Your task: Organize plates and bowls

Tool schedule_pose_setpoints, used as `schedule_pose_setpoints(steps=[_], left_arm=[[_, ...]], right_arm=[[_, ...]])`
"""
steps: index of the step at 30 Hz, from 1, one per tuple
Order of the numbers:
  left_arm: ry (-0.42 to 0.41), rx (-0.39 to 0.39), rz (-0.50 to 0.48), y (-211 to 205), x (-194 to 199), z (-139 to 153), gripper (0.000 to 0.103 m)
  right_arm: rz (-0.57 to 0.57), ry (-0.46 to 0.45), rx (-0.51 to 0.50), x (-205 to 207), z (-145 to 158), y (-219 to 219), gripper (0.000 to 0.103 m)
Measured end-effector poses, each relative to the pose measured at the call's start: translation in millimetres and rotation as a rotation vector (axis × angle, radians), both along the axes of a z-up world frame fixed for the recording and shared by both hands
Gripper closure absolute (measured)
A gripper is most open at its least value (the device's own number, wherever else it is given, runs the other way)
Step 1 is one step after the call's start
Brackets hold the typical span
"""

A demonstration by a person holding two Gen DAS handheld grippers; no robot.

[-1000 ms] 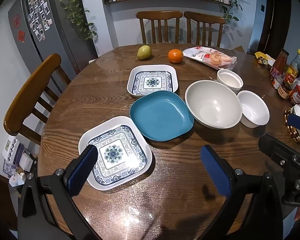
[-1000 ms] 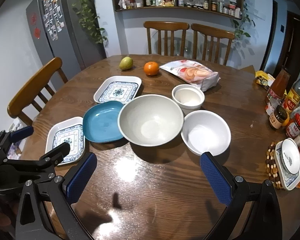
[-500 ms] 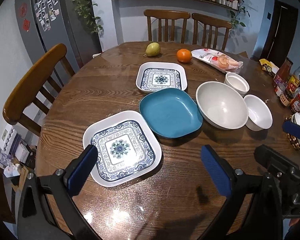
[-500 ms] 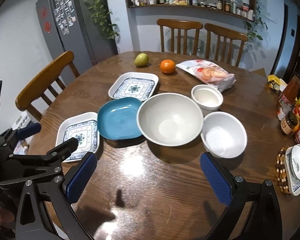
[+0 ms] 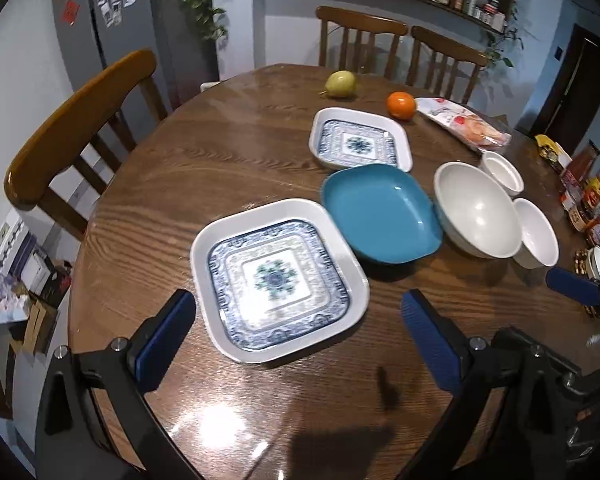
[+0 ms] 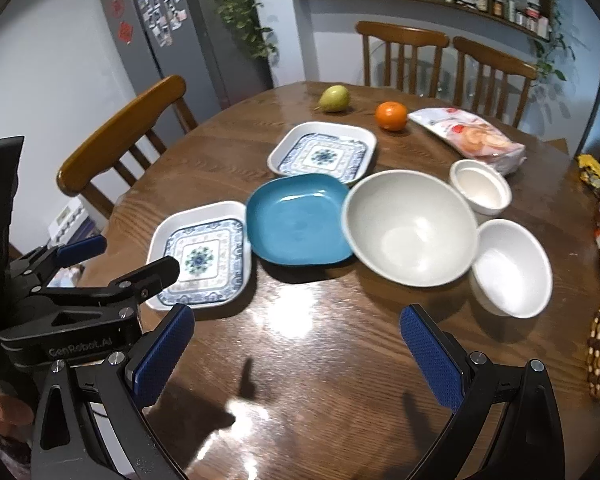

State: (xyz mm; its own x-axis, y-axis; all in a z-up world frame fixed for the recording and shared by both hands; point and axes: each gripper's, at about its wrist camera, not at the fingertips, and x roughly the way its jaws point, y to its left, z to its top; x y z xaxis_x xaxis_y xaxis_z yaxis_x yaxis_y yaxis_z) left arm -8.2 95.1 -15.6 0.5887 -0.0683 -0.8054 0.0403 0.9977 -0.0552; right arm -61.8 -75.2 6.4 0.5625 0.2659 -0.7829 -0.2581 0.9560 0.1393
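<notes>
We hold both grippers, left gripper (image 5: 298,332) and right gripper (image 6: 296,340), jaws wide and empty; lower-centre patterned plate (image 5: 278,278) may skid on the glossy tabletop (image 5: 220,168).

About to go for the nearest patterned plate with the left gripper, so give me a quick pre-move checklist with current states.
1. left gripper open and empty: ok.
2. near patterned plate lies flat between the open jaws' line of approach: ok.
3. Plate rim separate from the blue plate: cannot tell, the edges look very close.
4. right gripper open, empty, over bare table: ok.
5. Plate empty, nothing on it: ok.
6. Grip clearance under the plate rim: cannot tell.
</notes>
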Motion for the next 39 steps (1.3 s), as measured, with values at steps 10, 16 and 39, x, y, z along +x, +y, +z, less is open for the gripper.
schedule_pose_setpoints(steps=[10, 16, 39], left_arm=[[0.067, 0.014, 0.093, 40, 11, -32, 0.001], [0.130, 0.009, 0.132, 62, 23, -58, 0.021], [0.165, -0.006, 0.137, 104, 39, -74, 0.090]], right_arm=[[0.058, 0.138, 0.076, 19, -41, 25, 0.000], [0.054, 0.216, 0.133, 38, -65, 32, 0.013], [0.148, 0.251, 0.088, 86, -75, 88, 0.087]])
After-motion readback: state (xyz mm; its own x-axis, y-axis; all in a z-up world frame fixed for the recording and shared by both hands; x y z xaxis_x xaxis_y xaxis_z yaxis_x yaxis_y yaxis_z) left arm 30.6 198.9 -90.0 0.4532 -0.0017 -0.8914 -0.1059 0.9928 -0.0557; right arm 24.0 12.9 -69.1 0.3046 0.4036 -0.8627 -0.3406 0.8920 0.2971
